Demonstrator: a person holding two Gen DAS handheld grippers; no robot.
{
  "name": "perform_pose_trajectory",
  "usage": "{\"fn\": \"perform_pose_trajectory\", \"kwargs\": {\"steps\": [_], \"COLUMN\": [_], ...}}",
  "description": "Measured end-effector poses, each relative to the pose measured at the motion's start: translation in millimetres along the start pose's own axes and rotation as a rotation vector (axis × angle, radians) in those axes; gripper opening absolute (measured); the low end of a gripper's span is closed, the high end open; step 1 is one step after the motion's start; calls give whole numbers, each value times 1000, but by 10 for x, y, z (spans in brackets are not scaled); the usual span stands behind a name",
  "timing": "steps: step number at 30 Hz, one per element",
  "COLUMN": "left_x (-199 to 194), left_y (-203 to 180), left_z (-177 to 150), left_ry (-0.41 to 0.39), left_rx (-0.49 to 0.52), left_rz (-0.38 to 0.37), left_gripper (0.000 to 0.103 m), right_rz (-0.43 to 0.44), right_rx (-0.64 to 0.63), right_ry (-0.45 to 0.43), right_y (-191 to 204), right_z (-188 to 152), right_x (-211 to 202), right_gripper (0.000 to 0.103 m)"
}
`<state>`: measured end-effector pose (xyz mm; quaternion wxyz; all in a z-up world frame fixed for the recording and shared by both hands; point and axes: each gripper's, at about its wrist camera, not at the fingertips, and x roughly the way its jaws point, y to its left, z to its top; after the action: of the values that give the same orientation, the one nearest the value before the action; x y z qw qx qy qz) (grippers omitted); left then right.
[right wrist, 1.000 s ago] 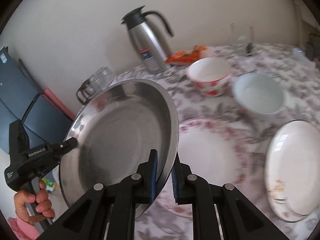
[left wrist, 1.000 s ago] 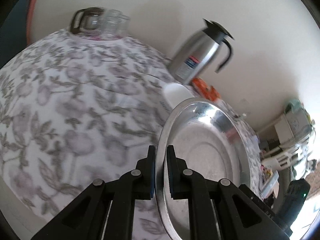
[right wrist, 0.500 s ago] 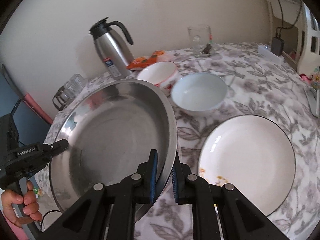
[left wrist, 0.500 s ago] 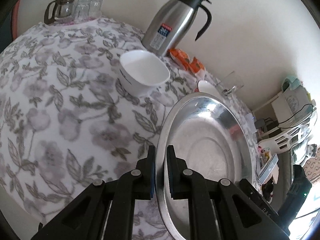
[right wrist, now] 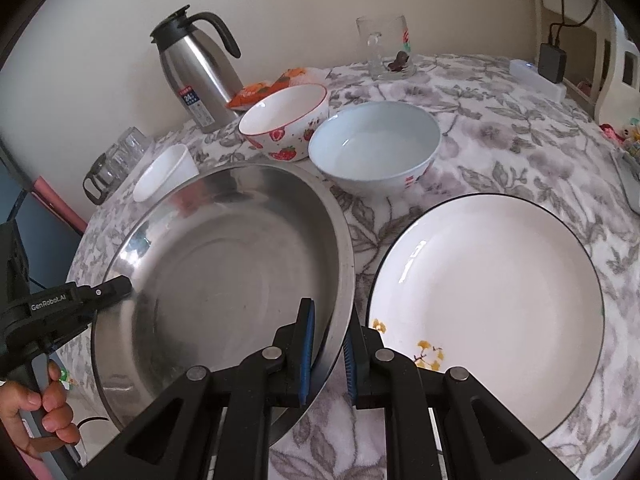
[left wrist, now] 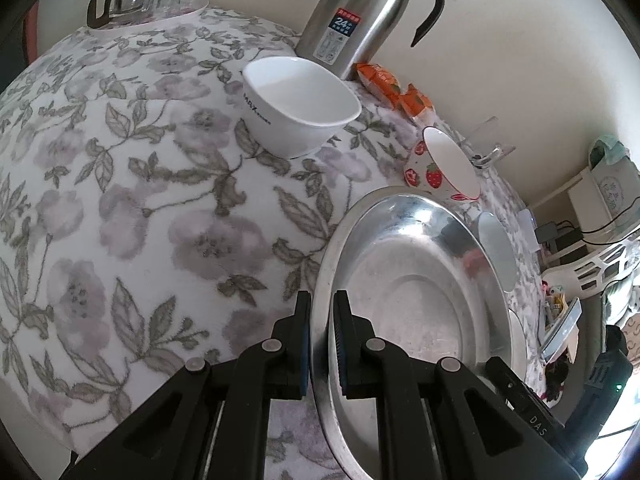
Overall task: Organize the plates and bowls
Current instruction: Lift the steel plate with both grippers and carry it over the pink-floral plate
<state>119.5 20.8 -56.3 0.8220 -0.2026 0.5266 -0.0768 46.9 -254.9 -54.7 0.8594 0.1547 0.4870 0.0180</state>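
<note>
With the left tongs [left wrist: 321, 340] and the right tongs [right wrist: 327, 354] each clamping opposite rims of the wide, shallow stainless-steel plate [right wrist: 224, 276], which is hovering tilted over the floral-clothed counter [left wrist: 132, 216] near its front edge, beside the black-rimmed white plate [right wrist: 492, 304], both hands should be lowering together and levelling it, releasing only once it is resting flat.

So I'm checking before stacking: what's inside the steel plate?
The steel plate looks empty, only reflections on bare metal. The strips of rim under the gripper pads are covered.

"GenRobot.AI" on the left gripper [right wrist: 120, 289]; "24" on the flask label [left wrist: 343, 24].
</note>
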Motion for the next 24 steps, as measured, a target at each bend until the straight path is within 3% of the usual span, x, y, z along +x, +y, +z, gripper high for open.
{"fn": "perform_pose_trajectory", "kwargs": {"steps": [24], "left_x": [227], "left_y": [106], "left_z": [-24], "left_ry": [28], "left_rx": [11], "left_rz": [1], "left_gripper": [11], "right_rz": [-40], "right_rx": [-46], "right_ry": [18], "right_y": [30], "right_z": [46], "right_x": [188], "right_gripper": [14]}}
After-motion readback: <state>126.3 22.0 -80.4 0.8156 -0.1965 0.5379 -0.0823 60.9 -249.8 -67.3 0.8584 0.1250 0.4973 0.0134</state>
